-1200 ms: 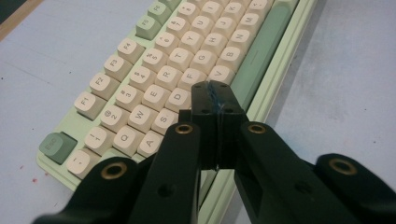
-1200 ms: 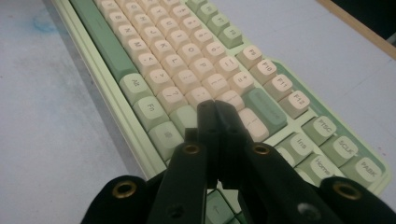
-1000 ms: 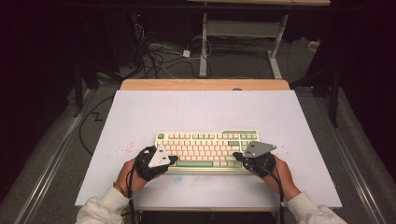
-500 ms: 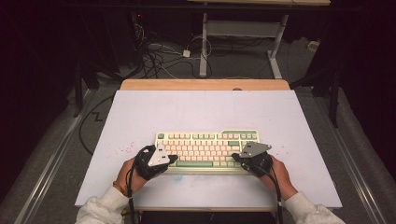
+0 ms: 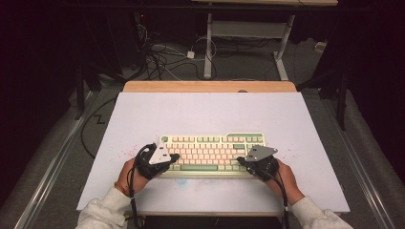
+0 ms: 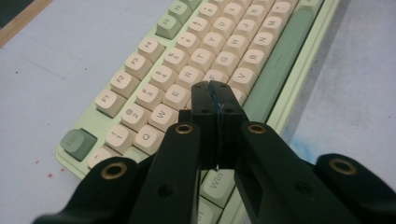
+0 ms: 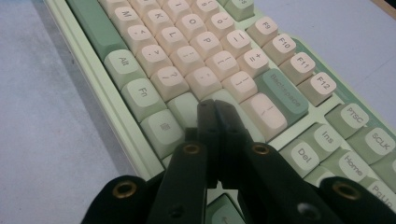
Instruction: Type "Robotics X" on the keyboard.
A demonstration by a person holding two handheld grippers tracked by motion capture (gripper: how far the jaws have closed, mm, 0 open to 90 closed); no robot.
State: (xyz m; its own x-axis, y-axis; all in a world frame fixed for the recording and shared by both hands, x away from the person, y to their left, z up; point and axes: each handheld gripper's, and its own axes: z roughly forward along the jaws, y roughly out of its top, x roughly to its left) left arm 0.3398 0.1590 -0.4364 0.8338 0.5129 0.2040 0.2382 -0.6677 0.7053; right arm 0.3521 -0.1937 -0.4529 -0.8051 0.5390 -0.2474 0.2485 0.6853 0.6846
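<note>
high view, both tools [image 5: 173, 157] [image 5: 240, 161] closed over keyboard [image 5: 210, 153]

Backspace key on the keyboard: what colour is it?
Sage green, unlike the cream keys beside it; the Backspace key shows best in the right gripper view.

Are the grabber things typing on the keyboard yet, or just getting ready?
Done: both are in place, the left gripper over the keyboard's left end, the right gripper over its right end, each shut into one poking tip. In hand: the left tip sits by the D and F keys, the right by the Enter area. Whether a key is pressed can't be told. Left: the typing.
</note>
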